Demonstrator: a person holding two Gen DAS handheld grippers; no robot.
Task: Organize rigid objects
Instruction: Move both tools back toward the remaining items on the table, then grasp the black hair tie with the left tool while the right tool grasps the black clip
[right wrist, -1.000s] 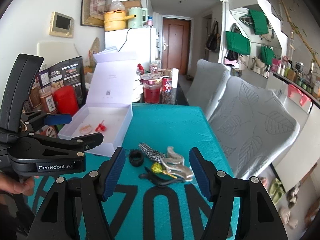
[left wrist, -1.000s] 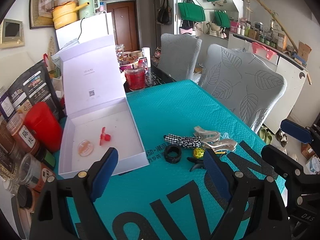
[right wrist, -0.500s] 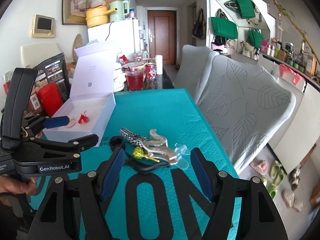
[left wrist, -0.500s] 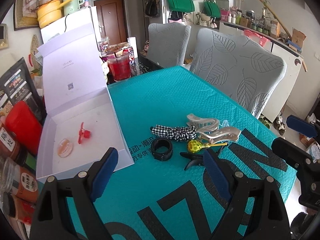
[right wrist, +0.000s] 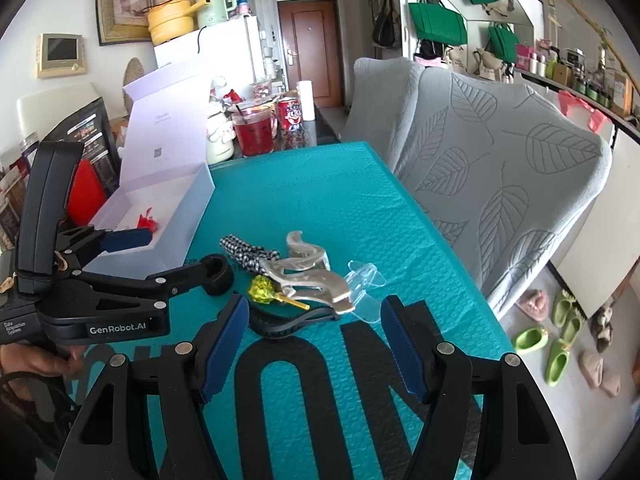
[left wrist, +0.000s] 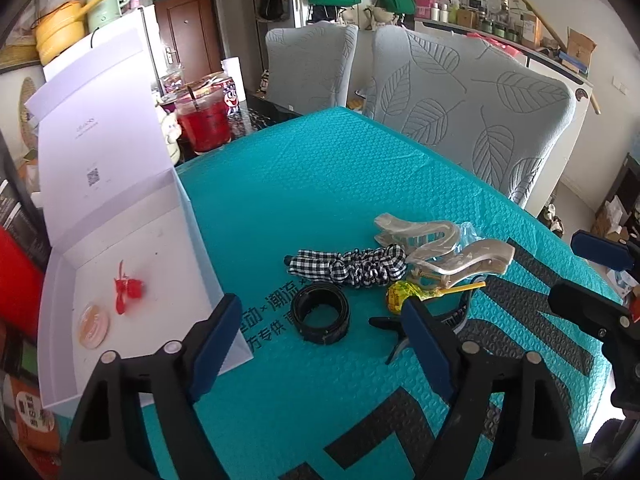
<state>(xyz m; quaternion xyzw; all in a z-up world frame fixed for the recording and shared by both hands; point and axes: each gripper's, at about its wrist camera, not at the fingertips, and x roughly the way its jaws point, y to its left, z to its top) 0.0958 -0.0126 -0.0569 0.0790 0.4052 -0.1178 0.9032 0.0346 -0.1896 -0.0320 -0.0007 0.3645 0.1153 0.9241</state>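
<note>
black ring point(left wrist: 320, 313) lies flat on the teal mat point(left wrist: 320, 184) beside the white box point(left wrist: 132, 248), stiff and light i'd guess; grip across its rim. left gripper point(left wrist: 320, 336) hovers wide over it; right gripper point(right wrist: 314, 342) wide too, empty.

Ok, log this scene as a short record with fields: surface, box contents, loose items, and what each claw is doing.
surface: teal mat
box: open, holds red clip, pink disc
loose items: black ring, checked scrunchie, beige clips, lollipop, black clip
left claw: open, empty, near ring
right claw: open, empty, near black clip
</note>
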